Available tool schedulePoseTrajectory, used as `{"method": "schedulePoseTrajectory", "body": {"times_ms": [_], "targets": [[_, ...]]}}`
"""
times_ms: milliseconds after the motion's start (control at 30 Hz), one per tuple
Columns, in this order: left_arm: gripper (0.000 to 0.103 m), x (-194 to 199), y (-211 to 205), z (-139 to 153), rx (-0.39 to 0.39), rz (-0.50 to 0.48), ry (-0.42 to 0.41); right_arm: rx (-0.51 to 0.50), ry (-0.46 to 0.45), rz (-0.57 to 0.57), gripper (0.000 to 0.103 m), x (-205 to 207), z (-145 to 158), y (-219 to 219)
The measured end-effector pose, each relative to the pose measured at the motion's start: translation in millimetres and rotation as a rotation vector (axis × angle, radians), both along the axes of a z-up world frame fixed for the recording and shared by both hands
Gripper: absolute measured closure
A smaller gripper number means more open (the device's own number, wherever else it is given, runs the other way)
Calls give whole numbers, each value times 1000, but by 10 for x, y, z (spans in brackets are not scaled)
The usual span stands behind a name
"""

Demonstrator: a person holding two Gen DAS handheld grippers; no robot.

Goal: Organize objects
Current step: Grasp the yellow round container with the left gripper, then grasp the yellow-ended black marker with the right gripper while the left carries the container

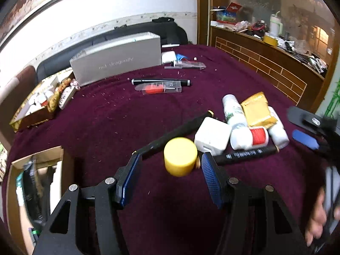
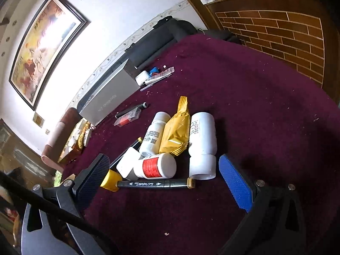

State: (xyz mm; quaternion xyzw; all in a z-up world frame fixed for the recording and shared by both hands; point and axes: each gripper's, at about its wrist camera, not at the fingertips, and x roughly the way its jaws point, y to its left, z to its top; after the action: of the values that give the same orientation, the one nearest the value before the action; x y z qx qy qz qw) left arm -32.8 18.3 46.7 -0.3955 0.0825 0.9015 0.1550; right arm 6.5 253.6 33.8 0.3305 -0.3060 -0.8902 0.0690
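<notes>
A pile lies on the purple tablecloth (image 1: pixel 106 116): a yellow-capped container (image 1: pixel 180 156), a white charger block (image 1: pixel 212 136), white bottles (image 1: pixel 232 110), a red-label bottle (image 1: pixel 249 138), a yellow packet (image 1: pixel 257 111) and black markers (image 1: pixel 246 153). My left gripper (image 1: pixel 172 165) is open with the yellow cap between its pads, not touching. My right gripper (image 2: pixel 163 172) is open around the near side of the pile, over the red-label bottle (image 2: pixel 156 165) and a black marker (image 2: pixel 153 184). The yellow packet (image 2: pixel 176 131) rests on two white bottles (image 2: pixel 201 140).
A grey box (image 1: pixel 119 60) stands at the back of the table. A marker and a clear case with a red item (image 1: pixel 161 86) lie mid-table. A gold tray of items (image 1: pixel 40 104) sits at the left edge, an open cardboard box (image 1: pixel 36 182) below it. A wooden counter (image 1: pixel 265 57) stands right.
</notes>
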Motion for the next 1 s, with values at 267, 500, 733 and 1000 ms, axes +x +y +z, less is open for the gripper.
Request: {"method": "schedulePoseTrajectory", "body": {"times_ms": [267,500,733,1000], "targets": [[53,-248,146,-261,-2,17,-50,-57,-43,33,0,-29,-93,5],[69,-198,37,-236,67,11,-85,-52,-58,34,0,-48,-118,-9],[69,153,-234,162,158,25,-52,-7,-58,8,0,-59,-111,0],[69,811,-959,521,264,97,9,25,-84,-36,0,-66,-142,58]]}}
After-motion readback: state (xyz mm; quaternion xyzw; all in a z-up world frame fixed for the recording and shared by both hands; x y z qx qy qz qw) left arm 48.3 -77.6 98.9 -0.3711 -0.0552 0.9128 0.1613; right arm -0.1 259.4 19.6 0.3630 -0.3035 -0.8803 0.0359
